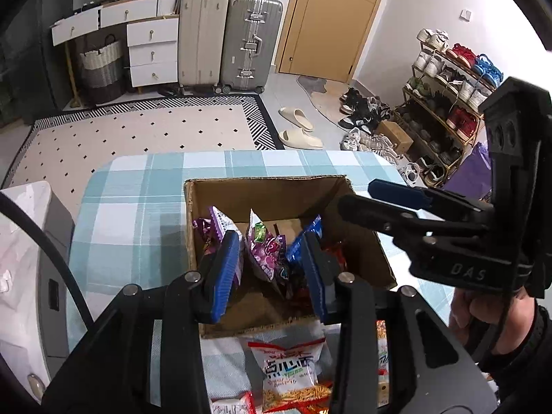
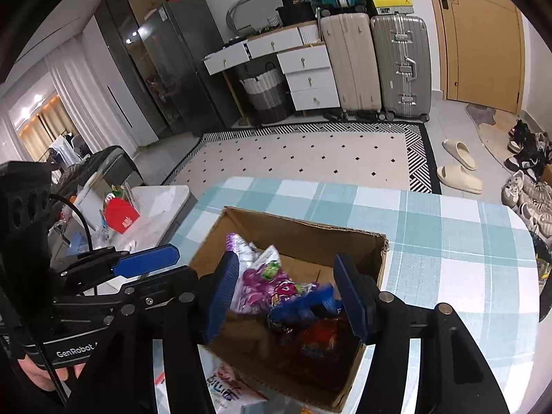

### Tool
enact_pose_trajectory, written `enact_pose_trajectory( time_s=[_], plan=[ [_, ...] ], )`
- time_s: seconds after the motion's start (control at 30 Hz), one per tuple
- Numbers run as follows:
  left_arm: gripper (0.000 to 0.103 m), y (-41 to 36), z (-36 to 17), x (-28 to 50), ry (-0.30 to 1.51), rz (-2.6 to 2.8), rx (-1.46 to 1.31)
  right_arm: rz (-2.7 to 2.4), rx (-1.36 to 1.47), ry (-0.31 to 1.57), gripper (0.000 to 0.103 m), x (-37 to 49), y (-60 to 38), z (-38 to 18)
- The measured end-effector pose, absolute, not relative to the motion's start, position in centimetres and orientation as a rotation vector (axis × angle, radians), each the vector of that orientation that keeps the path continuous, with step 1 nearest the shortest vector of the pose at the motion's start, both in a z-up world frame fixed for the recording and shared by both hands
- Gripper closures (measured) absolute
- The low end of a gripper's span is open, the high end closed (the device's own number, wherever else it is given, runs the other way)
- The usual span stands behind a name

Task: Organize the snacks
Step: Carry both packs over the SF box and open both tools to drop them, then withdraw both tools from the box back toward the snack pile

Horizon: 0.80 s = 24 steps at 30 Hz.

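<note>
Currently both grippers hover over the open cardboard box (image 1: 241, 191) on the checked tablecloth (image 1: 138, 186). Left gripper (image 1: 272, 272) fingers spread wide, nothing between the blue pads (image 1: 226, 274); just ahead of and below them, inside the box, stand a purple snack bag (image 1: 267, 252), a blue packet (image 1: 303, 238) by the right pad, and a purple-white pouch (image 1: 220, 222) by the left pad. Behind the left gripper, on the cloth outside the box's near wall, lies a white-red noodle snack bag (image 1: 289, 369). Right gripper (image 2: 288, 295) also spread apart, empty, held above the box; below and between its fingers sit the purple bag (image 2: 262, 283), blue packet (image 2: 307, 305) and a dark red packet (image 2: 317, 341). Right gripper shows in the left wrist view at right (image 1: 355, 196), reaching in over the box's right wall. Left gripper seen in the right wrist view at left (image 2: 165, 255), outside the box's left wall. Noodle bag (image 2: 224, 386) lies near-left of the right gripper
</note>
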<state>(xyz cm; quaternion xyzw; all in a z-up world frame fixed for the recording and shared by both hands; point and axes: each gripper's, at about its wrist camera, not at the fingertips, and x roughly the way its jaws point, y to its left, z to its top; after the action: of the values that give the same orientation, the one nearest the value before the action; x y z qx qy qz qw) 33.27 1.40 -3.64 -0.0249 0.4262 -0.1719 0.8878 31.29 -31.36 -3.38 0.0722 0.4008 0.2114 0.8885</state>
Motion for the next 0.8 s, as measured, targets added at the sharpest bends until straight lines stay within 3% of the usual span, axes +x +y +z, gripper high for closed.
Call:
enact_pose_trajectory(
  time_s=[0.27,0.4,0.67,0.8],
  plan=[
    [0.064,1.7,-1.2,29.9,0.851,-0.346,-0.043,0.448,0.143,0.789,0.041,28.2,-31.6,-0.6],
    [0.051,1.7,0.2,28.0,0.815,-0.318,-0.016,0.449,0.135,0.759,0.038,26.4,-31.8,0.9],
    [0.035,2.7,3.3,22.8,0.735,-0.293,-0.019,0.451,0.123,0.690,0.020,22.1,-32.5,3.6],
    [0.024,2.9,4.8,19.9,0.689,-0.282,0.001,0.457,0.141,0.660,0.019,19.6,-33.2,4.7]
  ],
)
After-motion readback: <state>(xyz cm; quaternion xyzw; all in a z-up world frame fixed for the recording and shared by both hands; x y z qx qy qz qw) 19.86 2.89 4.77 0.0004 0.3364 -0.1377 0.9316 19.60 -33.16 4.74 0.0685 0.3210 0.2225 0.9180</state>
